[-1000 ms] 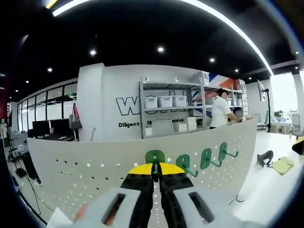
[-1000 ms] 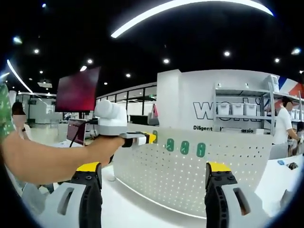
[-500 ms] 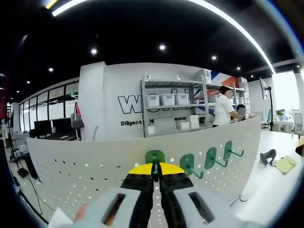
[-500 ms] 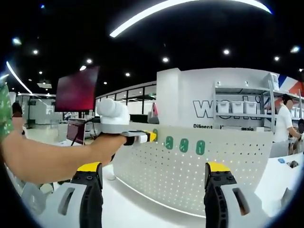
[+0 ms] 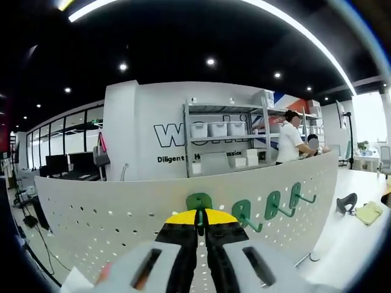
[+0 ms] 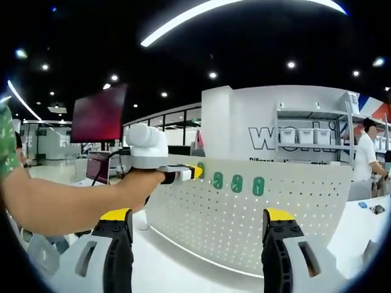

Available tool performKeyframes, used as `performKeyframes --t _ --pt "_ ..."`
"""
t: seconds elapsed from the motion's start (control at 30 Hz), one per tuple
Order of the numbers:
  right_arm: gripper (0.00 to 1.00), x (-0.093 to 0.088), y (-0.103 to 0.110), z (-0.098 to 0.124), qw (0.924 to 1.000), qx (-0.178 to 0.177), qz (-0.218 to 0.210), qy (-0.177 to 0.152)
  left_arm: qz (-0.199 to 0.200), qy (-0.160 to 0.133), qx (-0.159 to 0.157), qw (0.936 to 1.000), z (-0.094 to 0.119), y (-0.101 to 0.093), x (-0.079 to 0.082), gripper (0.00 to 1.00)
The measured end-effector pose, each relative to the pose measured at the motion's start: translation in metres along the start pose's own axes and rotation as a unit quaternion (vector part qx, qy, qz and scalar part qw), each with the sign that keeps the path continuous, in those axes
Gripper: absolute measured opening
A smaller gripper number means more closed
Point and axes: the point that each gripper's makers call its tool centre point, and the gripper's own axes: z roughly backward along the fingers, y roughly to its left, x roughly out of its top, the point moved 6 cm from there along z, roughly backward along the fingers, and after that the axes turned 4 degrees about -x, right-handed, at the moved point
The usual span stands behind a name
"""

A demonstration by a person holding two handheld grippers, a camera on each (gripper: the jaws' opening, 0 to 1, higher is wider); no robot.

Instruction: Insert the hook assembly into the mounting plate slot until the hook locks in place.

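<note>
Partial "Diligent", big "W…" on back wall (image 5: pixel 143 131)

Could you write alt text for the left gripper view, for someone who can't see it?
The left gripper, jaws shut on a green hook, holds it against a white pegboard. Three more green hooks already hang on the board to the right. Behind it stand shelves with bins and a person in white.

A white perforated plate (image 5: pixel 91 213) stands upright on the table, curved by the lens. A green hook (image 5: pixel 199 204) sits against its face near the top edge, pinched by yellow-tipped jaws. Three more green hooks (image 5: pixel 267 204) hang in a row beside it, prongs sticking out from the plate.
</note>
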Motion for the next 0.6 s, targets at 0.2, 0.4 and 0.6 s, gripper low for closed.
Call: performKeyframes --t 0.2,0.4,0.6 --pt "0.89 -0.0003 0.0002 0.0000 1.0000 0.001 0.000 0.000 -0.003 0.002 0.000 1.0000 -0.0005 -0.0005 -0.0027 0.03" --pt "0.88 -0.0012 -0.0008 0.0004 1.0000 0.000 -0.001 0.001 -0.009 0.003 0.000 1.0000 -0.0025 -0.0001 -0.0044 0.03" --pt "0.88 -0.0034 -0.0003 0.0005 1.0000 0.003 -0.001 0.003 -0.012 0.003 0.001 0.9999 -0.0024 -0.0006 -0.0056 0.03"
